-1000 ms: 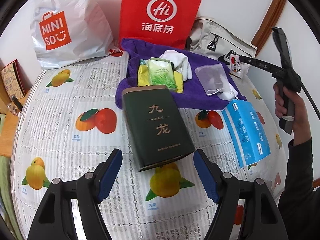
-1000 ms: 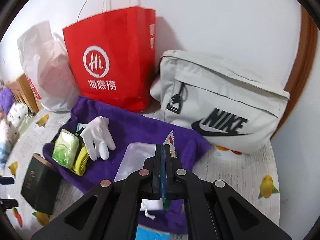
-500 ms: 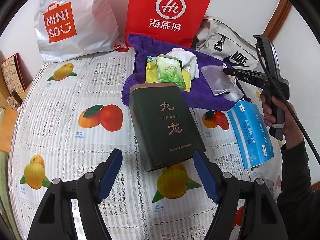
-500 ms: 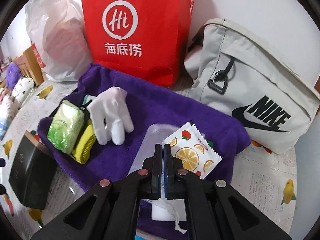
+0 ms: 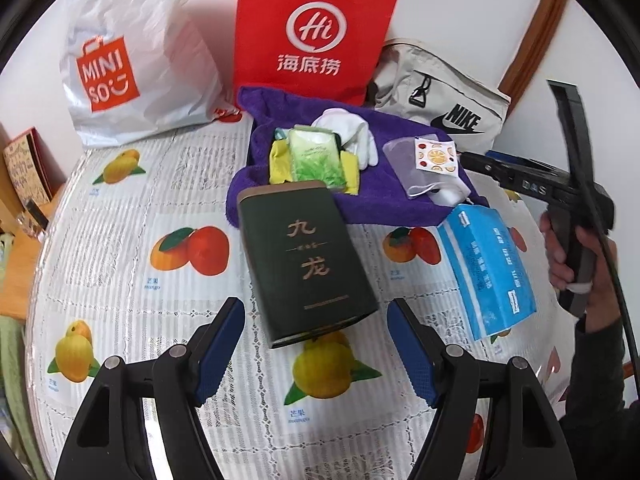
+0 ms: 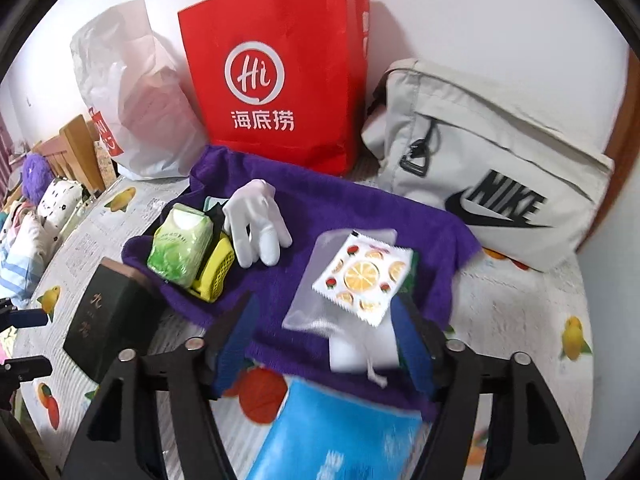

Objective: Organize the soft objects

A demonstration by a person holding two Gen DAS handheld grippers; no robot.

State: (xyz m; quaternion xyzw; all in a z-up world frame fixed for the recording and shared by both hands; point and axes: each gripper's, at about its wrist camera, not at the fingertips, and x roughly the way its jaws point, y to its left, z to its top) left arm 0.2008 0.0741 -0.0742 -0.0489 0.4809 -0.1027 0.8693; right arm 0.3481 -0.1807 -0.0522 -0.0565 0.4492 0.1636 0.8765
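The right gripper (image 6: 324, 344), black with blue pads, is opening, its jaws spread wide with nothing pressed between them. Just ahead of its fingertips, a flat white sachet printed with orange slices (image 6: 364, 278) lies free on a translucent drawstring pouch (image 6: 320, 304), both resting on a purple fleece cloth (image 6: 360, 208). Beneath the jaws, nearest the camera, sits a blue plastic tissue pack (image 6: 332, 436), blurred. Ahead and to the left of the gripper on the same cloth lie a white fabric glove (image 6: 256, 220), a green soft tissue packet (image 6: 180, 246) and a yellow perforated item (image 6: 214, 276) under that packet. Further left, off the cloth's edge, is a dark green tin with gold characters (image 6: 104, 316). Behind the cloth stand a red paper bag (image 6: 276, 76), a white plastic shopping bag (image 6: 128, 96) and a grey fabric bag with a black logo (image 6: 488, 168).

The left gripper (image 5: 316, 344) hangs with its jaws standing wide and empty over the fruit-printed tablecloth (image 5: 120, 216). The near end of the dark green tin lies between and just ahead of its fingertips; whether the pads are near the tin's height cannot be told. Beyond the tin is the purple cloth with its soft items, and to the right of the left gripper a hand (image 5: 576, 252) grips the right gripper's handle.
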